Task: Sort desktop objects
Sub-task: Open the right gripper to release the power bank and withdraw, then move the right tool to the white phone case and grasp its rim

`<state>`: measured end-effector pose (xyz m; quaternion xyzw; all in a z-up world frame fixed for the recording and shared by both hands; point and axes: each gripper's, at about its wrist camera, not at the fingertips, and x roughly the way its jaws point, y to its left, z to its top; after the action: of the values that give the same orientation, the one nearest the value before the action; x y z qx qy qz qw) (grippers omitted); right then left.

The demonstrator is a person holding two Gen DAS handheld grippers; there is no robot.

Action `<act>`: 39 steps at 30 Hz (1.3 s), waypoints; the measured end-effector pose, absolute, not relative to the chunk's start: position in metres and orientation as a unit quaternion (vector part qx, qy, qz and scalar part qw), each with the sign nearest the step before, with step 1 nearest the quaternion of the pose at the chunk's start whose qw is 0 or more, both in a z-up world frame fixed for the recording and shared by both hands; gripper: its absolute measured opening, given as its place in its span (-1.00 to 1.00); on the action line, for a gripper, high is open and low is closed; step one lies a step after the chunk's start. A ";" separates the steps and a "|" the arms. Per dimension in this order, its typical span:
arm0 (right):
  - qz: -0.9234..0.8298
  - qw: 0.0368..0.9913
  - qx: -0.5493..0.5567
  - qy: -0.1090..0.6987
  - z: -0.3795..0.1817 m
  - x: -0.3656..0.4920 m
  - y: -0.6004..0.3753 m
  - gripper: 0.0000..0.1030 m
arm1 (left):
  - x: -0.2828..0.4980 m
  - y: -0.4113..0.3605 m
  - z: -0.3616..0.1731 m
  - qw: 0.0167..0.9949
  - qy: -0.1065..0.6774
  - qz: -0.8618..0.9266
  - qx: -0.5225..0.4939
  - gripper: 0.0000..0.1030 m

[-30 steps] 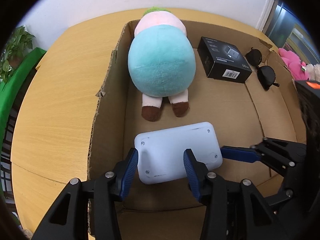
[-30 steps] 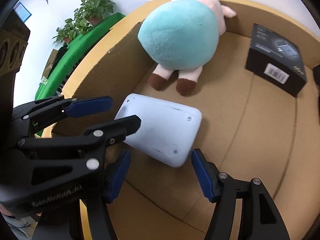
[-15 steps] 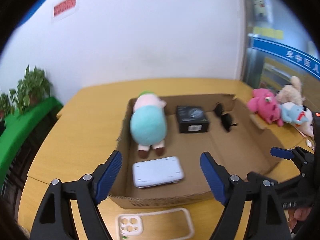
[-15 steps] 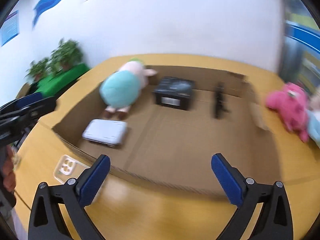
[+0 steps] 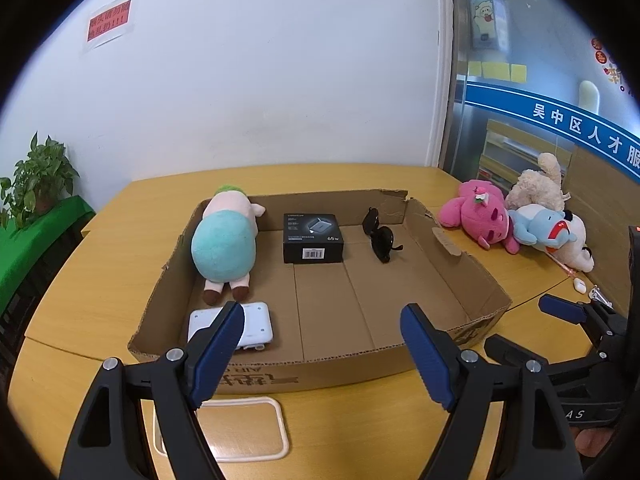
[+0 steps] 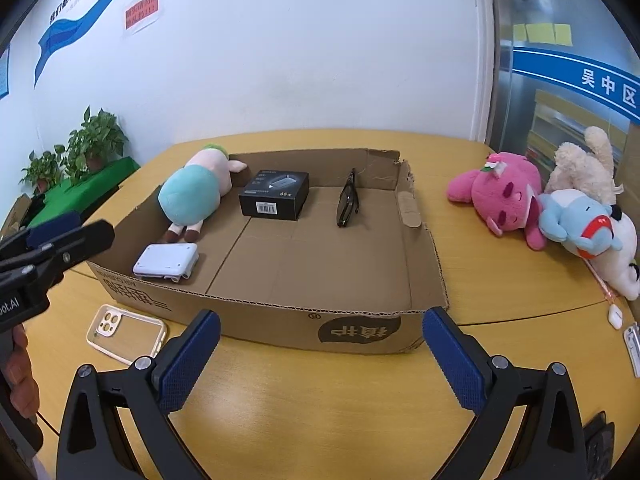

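Both wrist views, looking across a wooden tabletop (image 6: 320,392) toward a shallow cardboard box (image 6: 360,330) with low walls. Left gripper (image 5: 322,344): jaws spread wide, holding nothing, poised above the near wall of the box. Right gripper (image 6: 320,354): jaws likewise spread wide and empty, above bare tabletop in front of the box.

Contents of the box: a teal-and-pink plush toy (image 5: 224,246) lying along the left wall, feet toward the cameras; a white rectangular device (image 6: 166,260) flat on the floor in the near left corner, just beside the toy's feet; a black carton (image 5: 313,238) (barcode label on its near side) toward the far wall; black sunglasses (image 5: 380,236) to the right of the carton, apart from it.

Outside the box: a clear phone case (image 6: 126,332) with a cream rim, flat on the tabletop just in front of the near left corner; a cluster of plush animals at the right edge of the tabletop, namely a pink plush (image 6: 504,196), a beige plush (image 6: 580,168) and a blue-and-white plush (image 6: 588,232), touching one another. Potted plants (image 6: 96,140) stand by the wall at left.
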<state>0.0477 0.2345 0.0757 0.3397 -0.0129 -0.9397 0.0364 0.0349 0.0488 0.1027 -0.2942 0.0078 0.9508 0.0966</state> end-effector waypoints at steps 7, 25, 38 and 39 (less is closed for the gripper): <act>-0.942 0.042 0.332 -0.023 0.076 0.050 0.232 0.99 | 0.041 0.036 0.101 0.084 0.004 0.949 -0.303 0.56; -0.934 0.077 0.350 0.000 0.065 0.044 0.196 0.99 | 0.037 0.014 0.082 0.085 -0.011 0.943 -0.320 0.56; -0.866 0.225 0.446 -0.011 -0.007 0.011 0.092 0.75 | 0.040 -0.096 0.011 0.011 -0.040 0.912 -0.409 0.56; -0.863 0.231 0.450 -0.003 -0.013 0.008 0.081 0.74 | 0.039 -0.100 0.007 0.013 -0.043 0.910 -0.413 0.56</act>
<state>0.0083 0.0806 -0.0131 0.4502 -0.0033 -0.8626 0.2308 0.0390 -0.1004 0.0068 -0.4126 -0.0427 0.9098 0.0128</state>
